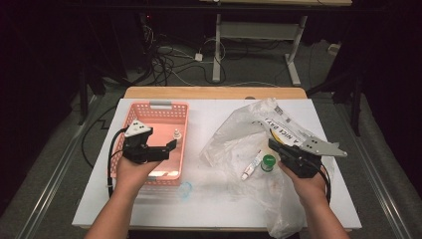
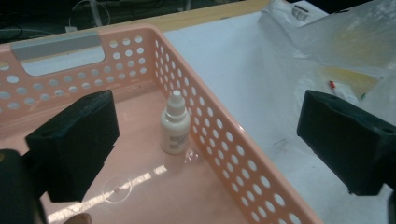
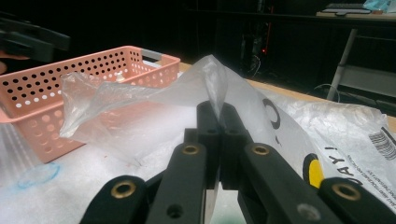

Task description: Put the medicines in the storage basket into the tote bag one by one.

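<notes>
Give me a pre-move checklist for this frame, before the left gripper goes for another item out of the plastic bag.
1. Left gripper free: ok, jaws wide apart over the pink basket with nothing between them.
2. Small white dropper bottle delivered: ok, upright on the basket floor, clear of the jaws.
3. Right gripper holding the plastic bag: ok, jaws shut on a raised fold of film.
4. Next items within view: ok, a green-capped container and a white tube lie in the bag.
5. Bag mouth open enough to enter: cannot tell.
6. Path from basket to bag: ok, bare white tabletop between them.
</notes>
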`<action>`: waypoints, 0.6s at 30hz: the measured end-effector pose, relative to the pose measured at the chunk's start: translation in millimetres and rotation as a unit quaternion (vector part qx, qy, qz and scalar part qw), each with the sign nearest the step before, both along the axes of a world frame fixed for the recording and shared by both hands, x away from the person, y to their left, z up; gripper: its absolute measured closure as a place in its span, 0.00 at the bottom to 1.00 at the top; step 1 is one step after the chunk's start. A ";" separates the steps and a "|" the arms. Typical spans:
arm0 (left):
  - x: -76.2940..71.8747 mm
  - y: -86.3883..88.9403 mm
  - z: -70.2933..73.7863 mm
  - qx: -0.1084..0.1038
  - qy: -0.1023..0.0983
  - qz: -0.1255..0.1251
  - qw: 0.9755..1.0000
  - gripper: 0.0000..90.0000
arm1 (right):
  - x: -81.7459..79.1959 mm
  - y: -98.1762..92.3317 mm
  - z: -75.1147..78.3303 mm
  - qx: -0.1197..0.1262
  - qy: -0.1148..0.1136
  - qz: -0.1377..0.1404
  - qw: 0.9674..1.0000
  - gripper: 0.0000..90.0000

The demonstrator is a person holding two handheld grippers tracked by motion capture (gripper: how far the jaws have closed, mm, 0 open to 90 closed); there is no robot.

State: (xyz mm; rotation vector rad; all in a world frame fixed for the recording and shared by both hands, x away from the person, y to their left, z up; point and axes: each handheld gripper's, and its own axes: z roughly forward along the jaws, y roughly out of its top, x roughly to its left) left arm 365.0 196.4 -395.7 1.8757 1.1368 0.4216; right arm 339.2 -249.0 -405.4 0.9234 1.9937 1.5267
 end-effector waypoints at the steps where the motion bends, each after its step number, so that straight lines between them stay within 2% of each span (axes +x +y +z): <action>1: 5.6 -0.6 -1.5 0.006 0.005 0.003 1.000 0.11 | -0.1 -0.1 0.1 0.000 0.000 0.000 1.000 1.00; 8: 39.1 -8.8 -17.7 0.034 0.052 0.000 0.998 0.27 | 1.1 0.7 -1.8 -0.001 0.003 0.001 1.000 1.00; 11: 51.4 -10.7 -25.2 0.029 0.083 -0.005 0.996 0.33 | 1.1 0.3 -1.6 -0.001 0.003 0.000 1.000 1.00; 13: 57.7 -13.5 -27.1 0.040 0.096 -0.008 0.995 0.37 | 0.3 -0.1 -0.3 0.003 0.001 -0.001 1.000 1.00; 16: 64.6 -18.7 -29.7 0.058 0.105 -0.014 0.993 0.42 | -0.7 -1.4 1.3 0.004 -0.002 -0.001 1.000 1.00; 18: 69.3 -20.6 -32.2 0.059 0.118 -0.013 0.991 0.44 | -0.2 -1.9 1.0 0.004 -0.001 -0.002 1.000 1.00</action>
